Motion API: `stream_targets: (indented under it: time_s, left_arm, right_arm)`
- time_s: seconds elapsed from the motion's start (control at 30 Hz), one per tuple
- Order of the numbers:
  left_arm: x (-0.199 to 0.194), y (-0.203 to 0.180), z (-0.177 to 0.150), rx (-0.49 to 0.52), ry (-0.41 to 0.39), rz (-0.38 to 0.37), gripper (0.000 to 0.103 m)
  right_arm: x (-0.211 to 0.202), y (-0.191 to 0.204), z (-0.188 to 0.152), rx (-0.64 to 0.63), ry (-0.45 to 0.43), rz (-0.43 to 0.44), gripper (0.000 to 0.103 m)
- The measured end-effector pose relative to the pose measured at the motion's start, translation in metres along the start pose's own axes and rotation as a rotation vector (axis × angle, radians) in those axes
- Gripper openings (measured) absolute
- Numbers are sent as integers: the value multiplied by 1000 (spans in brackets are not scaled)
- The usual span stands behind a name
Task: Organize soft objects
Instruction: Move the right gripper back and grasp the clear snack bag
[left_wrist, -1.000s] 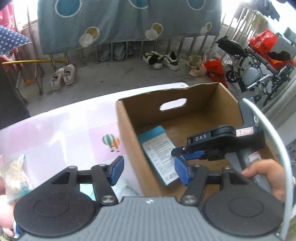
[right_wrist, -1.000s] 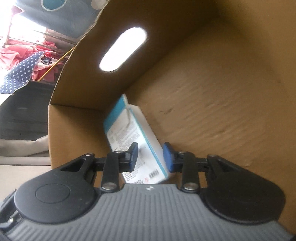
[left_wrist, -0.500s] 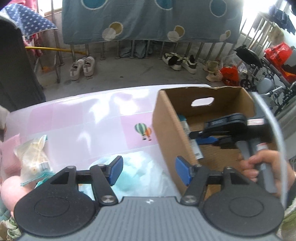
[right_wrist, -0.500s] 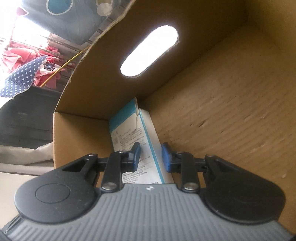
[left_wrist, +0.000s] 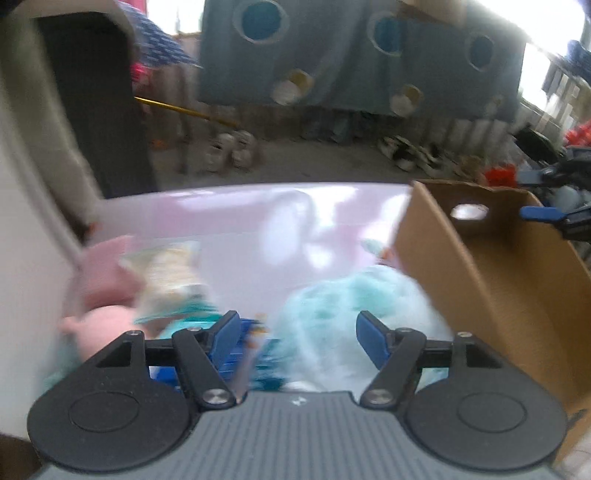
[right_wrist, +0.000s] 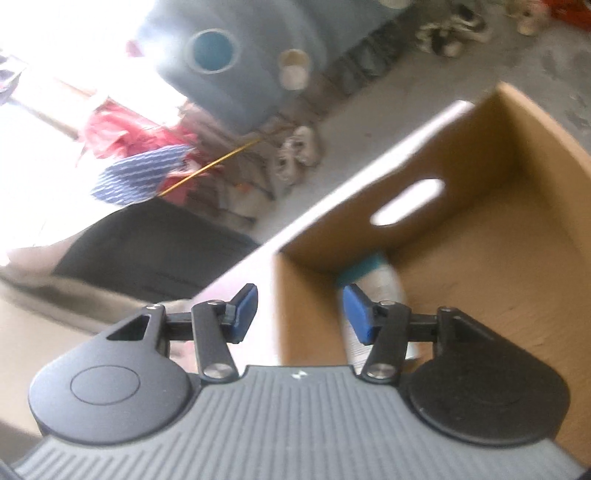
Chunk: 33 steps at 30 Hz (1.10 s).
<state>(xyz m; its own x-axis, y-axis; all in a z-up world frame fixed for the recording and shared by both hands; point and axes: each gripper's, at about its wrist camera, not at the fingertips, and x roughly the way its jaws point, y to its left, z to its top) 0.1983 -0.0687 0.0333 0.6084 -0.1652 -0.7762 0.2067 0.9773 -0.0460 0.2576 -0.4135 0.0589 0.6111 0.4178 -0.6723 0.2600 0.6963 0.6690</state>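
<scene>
In the left wrist view, our left gripper (left_wrist: 297, 334) sits low in the frame with its jaws opening and nothing between the blue pads. Just beyond them a fluffy turquoise soft toy (left_wrist: 354, 306) lies on the glossy pink-white table (left_wrist: 229, 221), its bulk stretching from lower centre toward the right, where it touches the near wall of the cardboard box (left_wrist: 491, 280). At lower left we see a pink plush toy (left_wrist: 107, 295), and beside it a clear packet (left_wrist: 170, 273) with pale contents, blurred. The middle and far part of the tabletop is bare. Our right gripper (left_wrist: 543, 195) shows at the right edge, above the box rim. Past the table, pairs of shoes (left_wrist: 229, 149) stand on the floor under a hanging blue sheet (left_wrist: 351, 62) with round spots.

In the right wrist view, our right gripper (right_wrist: 299, 314) hangs over the box's (right_wrist: 517, 258) near-left corner, jaws opening and gripping nothing. A white packet with a teal end (right_wrist: 376, 280) lies loose inside against the left wall, its long axis running from the gripper toward the wall with the handle slot, teal end farthest. The rest of the box floor is open cardboard.
</scene>
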Motion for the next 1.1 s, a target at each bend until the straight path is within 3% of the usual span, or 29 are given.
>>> stream_targets:
  time_s: [0.13, 0.23, 0.3, 0.43, 0.5, 0.6, 0.7, 0.83, 1.0, 1.1]
  left_arm:
    - [-22, 37, -9, -67, -106, 155, 71]
    - [-26, 64, -14, -116, -172, 325, 71]
    - [-18, 82, -13, -128, -176, 439, 71]
    - [16, 115, -7, -122, -127, 554, 69]
    - [30, 128, -4, -134, -99, 532, 66]
    - [41, 149, 0, -206, -74, 379, 64]
    - [53, 163, 2, -249, -43, 276, 57]
    - [81, 165, 10, -294, 63, 175, 48]
    - [114, 160, 18, -311, 157, 104, 43]
    - [133, 159, 21, -321, 197, 134, 34]
  right_arm:
    - [28, 50, -11, -62, 82, 77, 55]
    - [73, 90, -23, -103, 169, 118, 58]
    - [112, 119, -35, -134, 240, 138, 60]
    - [201, 179, -60, -207, 383, 156, 65]
    - [241, 203, -72, -253, 423, 132, 66]
    - [287, 220, -84, -284, 458, 84, 66]
    - [324, 215, -88, -253, 493, 14, 66]
    - [350, 183, -94, -161, 503, -37, 65]
    - [364, 154, -102, -81, 530, -16, 62]
    - [370, 147, -106, -92, 557, -18, 54]
